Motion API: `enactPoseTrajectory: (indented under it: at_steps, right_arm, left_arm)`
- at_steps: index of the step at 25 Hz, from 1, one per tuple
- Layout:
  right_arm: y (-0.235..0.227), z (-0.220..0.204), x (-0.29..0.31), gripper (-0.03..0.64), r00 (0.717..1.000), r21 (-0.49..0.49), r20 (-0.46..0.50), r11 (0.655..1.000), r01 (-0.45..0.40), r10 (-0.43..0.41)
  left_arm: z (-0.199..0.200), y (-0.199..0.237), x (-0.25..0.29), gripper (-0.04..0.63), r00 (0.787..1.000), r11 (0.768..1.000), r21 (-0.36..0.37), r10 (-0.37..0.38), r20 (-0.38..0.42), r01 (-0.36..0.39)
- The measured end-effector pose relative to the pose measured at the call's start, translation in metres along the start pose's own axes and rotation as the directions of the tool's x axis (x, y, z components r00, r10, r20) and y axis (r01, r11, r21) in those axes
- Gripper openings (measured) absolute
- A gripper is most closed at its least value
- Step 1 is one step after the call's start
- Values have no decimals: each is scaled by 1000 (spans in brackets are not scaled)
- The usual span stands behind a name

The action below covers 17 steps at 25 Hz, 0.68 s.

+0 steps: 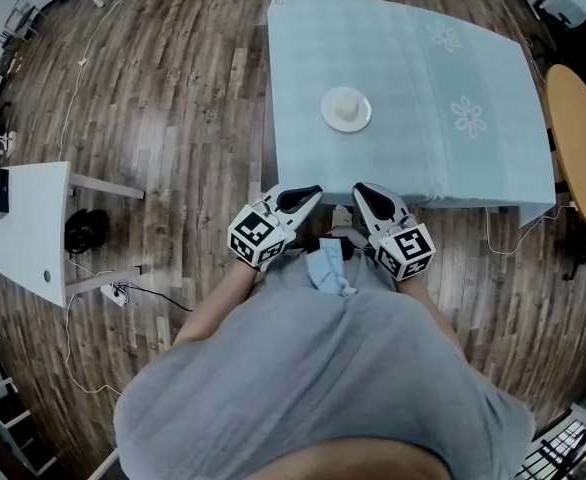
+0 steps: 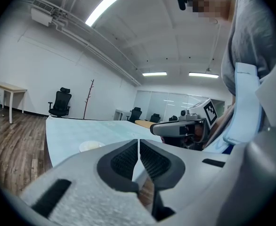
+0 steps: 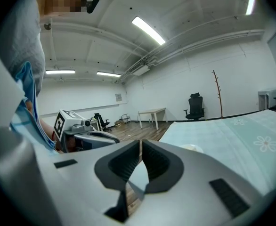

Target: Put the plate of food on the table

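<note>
A white plate of pale food (image 1: 346, 109) rests on the table (image 1: 493, 168), which wears a light blue cloth with flower prints. The plate (image 2: 91, 145) shows low at the left of the left gripper view, and only its edge (image 3: 194, 148) peeks over the jaws in the right gripper view. Both grippers hang off the table's near edge, close to the person's body. My left gripper (image 1: 313, 194) is shut and holds nothing. My right gripper (image 1: 360, 190) is shut and empty too. Each gripper sees the other, the right gripper (image 2: 180, 128) and the left gripper (image 3: 88, 136).
A small white side table (image 1: 33, 230) stands at the left with a black object (image 1: 86, 230) and cables on the wooden floor beside it. A round wooden table (image 1: 579, 138) sits at the right. Office chairs (image 2: 60, 102) stand far off.
</note>
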State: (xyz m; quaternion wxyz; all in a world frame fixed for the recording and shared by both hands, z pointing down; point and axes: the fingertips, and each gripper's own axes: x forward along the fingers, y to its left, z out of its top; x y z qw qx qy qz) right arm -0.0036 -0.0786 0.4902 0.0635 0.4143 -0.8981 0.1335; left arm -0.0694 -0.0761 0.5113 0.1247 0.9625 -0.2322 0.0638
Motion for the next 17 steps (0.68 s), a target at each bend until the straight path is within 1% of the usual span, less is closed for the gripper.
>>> enactPoseTrajectory:
  at_steps: [10,17]
  right_arm:
    - [4,3,6,40,1000,-19,-24,1000,-17,17]
    - [2,5,10,40,999,-27,-35,999,-24,23]
  left_arm:
    - [3,6,-3,26,1000,1000,-16,18,19,-17]
    - [5,6,4,26,1000,1000,-26,-2,19,2]
